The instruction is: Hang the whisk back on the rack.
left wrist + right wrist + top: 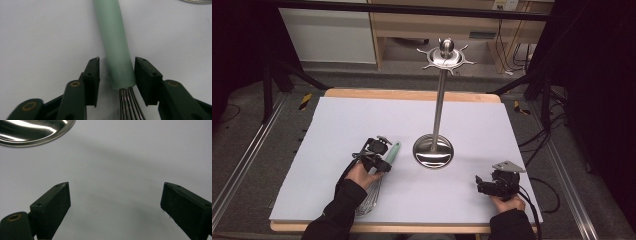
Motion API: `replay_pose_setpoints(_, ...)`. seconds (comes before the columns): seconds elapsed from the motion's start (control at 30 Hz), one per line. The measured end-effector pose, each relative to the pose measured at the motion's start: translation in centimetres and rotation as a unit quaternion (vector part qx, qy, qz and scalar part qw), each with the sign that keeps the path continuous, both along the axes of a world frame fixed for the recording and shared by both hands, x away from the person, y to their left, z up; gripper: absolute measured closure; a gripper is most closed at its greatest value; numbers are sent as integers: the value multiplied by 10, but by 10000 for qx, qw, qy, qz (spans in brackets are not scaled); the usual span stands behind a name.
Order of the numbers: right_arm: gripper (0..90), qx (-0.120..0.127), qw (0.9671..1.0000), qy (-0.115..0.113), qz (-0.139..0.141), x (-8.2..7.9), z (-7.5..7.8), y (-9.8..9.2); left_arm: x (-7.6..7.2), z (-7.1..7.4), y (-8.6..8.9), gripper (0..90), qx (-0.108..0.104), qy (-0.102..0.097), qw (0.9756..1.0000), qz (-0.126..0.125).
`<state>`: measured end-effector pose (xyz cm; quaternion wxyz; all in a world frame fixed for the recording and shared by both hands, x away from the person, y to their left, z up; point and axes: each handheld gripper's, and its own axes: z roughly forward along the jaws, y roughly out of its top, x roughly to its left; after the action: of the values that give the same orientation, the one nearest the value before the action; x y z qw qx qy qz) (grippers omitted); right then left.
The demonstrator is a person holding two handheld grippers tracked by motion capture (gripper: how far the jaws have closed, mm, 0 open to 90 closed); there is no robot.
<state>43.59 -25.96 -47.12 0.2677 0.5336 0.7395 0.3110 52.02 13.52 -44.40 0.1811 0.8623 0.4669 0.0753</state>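
Observation:
A whisk with a mint-green handle (394,151) and steel wires (370,198) lies flat on the white table. My left gripper (384,156) is lowered over it, open, one jaw on each side of the handle's lower end near the wires. In the left gripper view the handle (113,37) runs up between the jaws of the left gripper (116,62); the right-hand jaw touches it and the other stands a little off. My right gripper (479,185) rests low near the table's front right, and in its own view the right gripper (116,187) is wide open over bare table.
A steel utensil stand (439,100) rises at mid-table from a round base (433,152), with a ring of hooks (447,56) at the top. Its base rim (32,132) lies up and to the left of the right gripper. The white table top (362,120) ends at wooden edges.

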Motion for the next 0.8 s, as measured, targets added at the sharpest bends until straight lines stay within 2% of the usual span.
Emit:
replay_pose_setpoints(0.03,96,-5,10000,3,4,0,0,0,0,-2,1,605,-74,44,10000,6)
replay_pose_setpoints(0.13,96,-5,10000,11,2,0,0,0,0,-3,0,640,-89,71,9999,31)
replay_pose_setpoints(0.37,96,-2,10000,13,-1,0,0,0,0,-4,-3,647,57,101,9999,54)
replay_pose_setpoints(0.6,96,-1,10000,19,-8,0,0,1,0,-4,-4,659,101,94,9998,118)
replay_pose_setpoints(0.77,96,-1,10000,8,-1,0,0,0,0,-4,0,682,-25,104,9999,69)
replay_pose_setpoints(0.8,96,6,10000,11,-9,0,0,0,-1,-3,1,683,-159,95,9998,57)
